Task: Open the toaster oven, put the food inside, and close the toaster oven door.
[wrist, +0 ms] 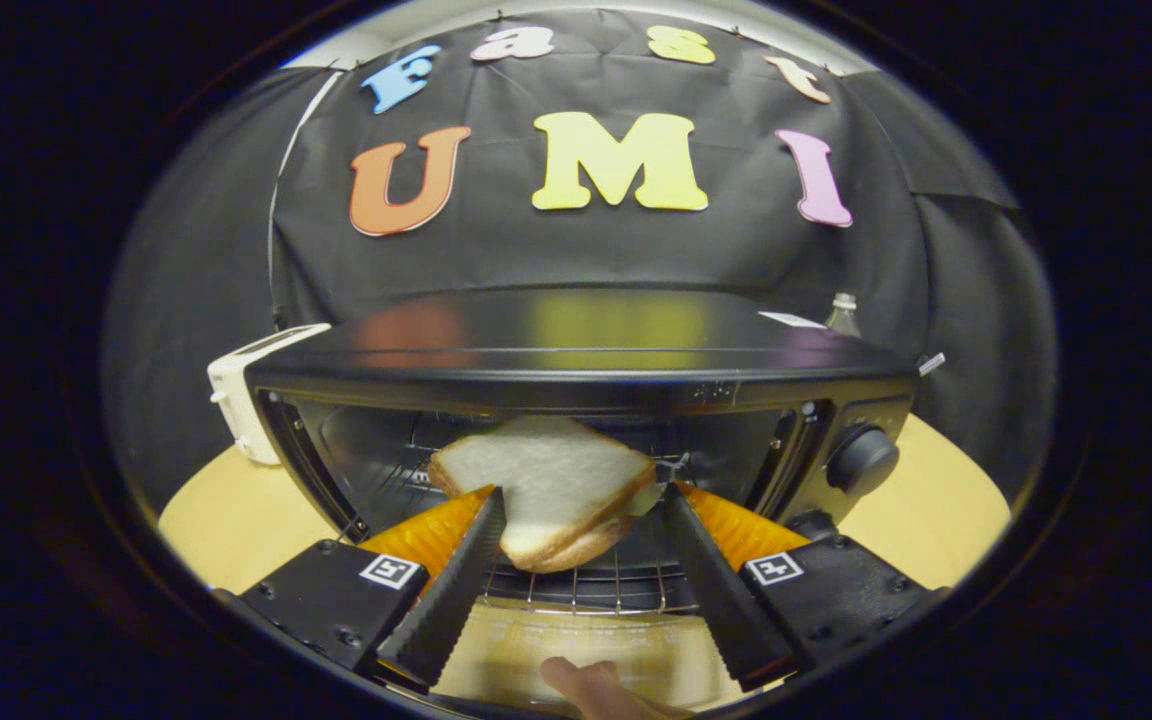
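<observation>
Bread slice (546,480): white, tan crust, tilted | tongs (576,510) pinching it | toaster oven (576,380) open

toaster oven (576,370): black, door open | bread slice (546,480): white, tilted, at oven mouth above wire rack (586,590)

The hand-held gripper (576,497) clamps a sandwich (548,490) at the open toaster oven (576,372).

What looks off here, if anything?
Little stands out. The bread slice is tilted, not flat, held between the gripper fingers at the open toaster oven mouth, above the wire rack. A fingertip shows below.
</observation>
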A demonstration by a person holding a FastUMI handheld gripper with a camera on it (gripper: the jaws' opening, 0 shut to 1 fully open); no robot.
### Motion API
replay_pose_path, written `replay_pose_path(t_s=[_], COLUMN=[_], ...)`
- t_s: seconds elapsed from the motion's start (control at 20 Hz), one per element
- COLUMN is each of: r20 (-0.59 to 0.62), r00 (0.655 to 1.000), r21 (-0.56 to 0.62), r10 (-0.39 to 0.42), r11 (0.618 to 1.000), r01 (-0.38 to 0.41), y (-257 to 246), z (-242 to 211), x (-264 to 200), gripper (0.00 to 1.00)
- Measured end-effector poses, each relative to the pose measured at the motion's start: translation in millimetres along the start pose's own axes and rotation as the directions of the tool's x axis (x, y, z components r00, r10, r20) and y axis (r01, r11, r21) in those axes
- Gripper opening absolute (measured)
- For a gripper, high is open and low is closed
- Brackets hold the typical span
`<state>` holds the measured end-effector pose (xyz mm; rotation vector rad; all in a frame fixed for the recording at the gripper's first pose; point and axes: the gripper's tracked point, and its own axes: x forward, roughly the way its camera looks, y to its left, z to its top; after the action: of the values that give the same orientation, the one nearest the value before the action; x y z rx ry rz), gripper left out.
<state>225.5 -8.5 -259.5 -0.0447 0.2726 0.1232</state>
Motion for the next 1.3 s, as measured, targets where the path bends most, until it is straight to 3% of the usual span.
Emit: replay_pose_path(t_s=[0.35,0.8,1.1,1.3], r20=[-0.087,-0.013,-0.102,-0.141], r00=[0.996,1.0,0.995,0.989], r21=[0.039,-0.148,-0.092,-0.059], r10=[0.029,0.012,0.012,-0.037], r11=[0.999,0.989,0.996,0.998], r01=[-0.026,-0.014,-0.021,0.029], y=[19,51,62,51], z=[-41,-93,-118,-125], x=[-55,-130,-136,-134], gripper=[1.0,1.0,1.0,1.0])
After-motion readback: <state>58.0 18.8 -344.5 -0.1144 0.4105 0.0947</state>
